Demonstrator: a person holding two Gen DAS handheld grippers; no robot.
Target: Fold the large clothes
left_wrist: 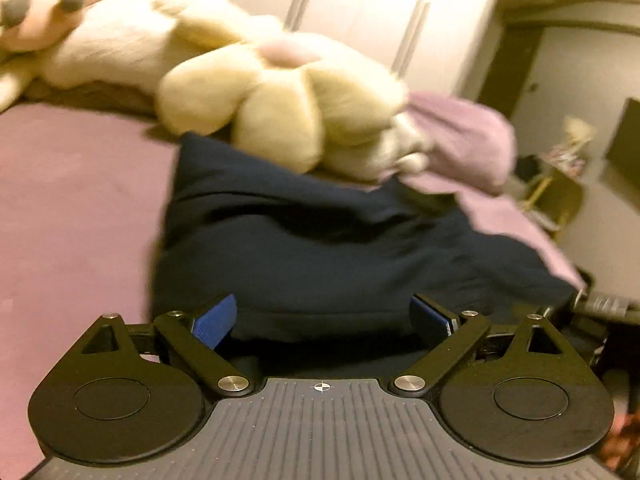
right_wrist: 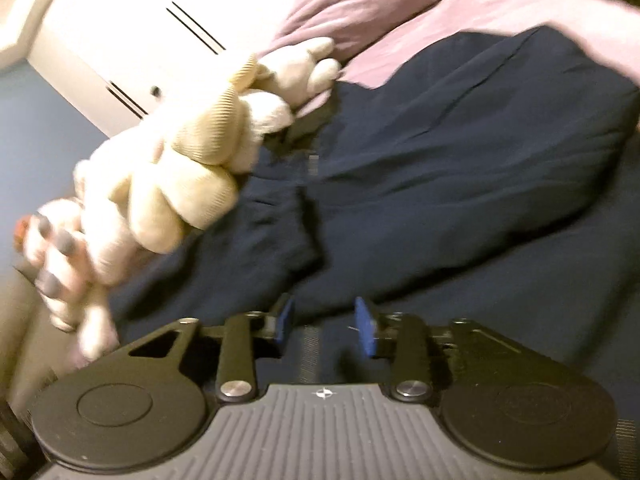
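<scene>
Lying rumpled on pink bedsheet (left_wrist: 72, 184), navy garment (left_wrist: 320, 240) sits against plush toys (left_wrist: 280, 100). Left gripper (left_wrist: 324, 320) spread wide, right gripper (right_wrist: 326, 326) half parted, both empty. Advice: smooth cloth flat, grab matching corners, avoid toys.

Warm, yellowish indoor light, fairly dim. White wardrobe (left_wrist: 360, 4) blown out to glare in both views, worst in the right wrist view. Navy garment (left_wrist: 320, 240) nearly black, folds barely readable. Motion blur throughout: cream plush toy (left_wrist: 280, 100) smeared, pink bed (left_wrist: 72, 184) soft. Sharp only on the near gripper bodies. Fisheye bending of straight lines toward the edges, dark corners.
</scene>
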